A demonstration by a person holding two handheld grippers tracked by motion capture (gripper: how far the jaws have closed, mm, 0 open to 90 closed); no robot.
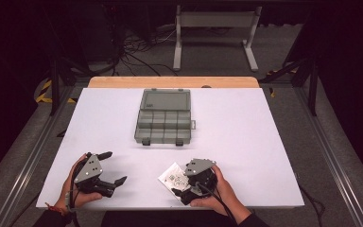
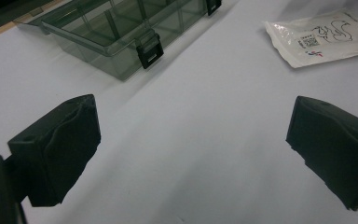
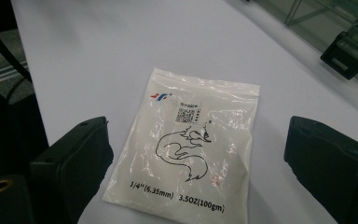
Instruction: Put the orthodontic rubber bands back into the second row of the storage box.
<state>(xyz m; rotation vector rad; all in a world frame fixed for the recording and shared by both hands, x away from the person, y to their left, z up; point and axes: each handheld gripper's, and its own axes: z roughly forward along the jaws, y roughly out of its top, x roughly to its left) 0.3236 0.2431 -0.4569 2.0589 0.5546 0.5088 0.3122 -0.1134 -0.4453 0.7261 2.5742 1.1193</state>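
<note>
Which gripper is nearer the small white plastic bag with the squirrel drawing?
Right. The right gripper hovers over the small white plastic bag, jaws open on either side of it. The left gripper sits open, off to the bag's left, apart from it.

The bag (image 3: 186,149) is glossy, crinkled clear plastic with black print, lying on a smooth matt white table (image 1: 246,142) edged in pale wood. The organiser box (image 1: 163,117) is smoky translucent plastic; the gripper pads (image 3: 74,158) look matt black and rubbery
</note>
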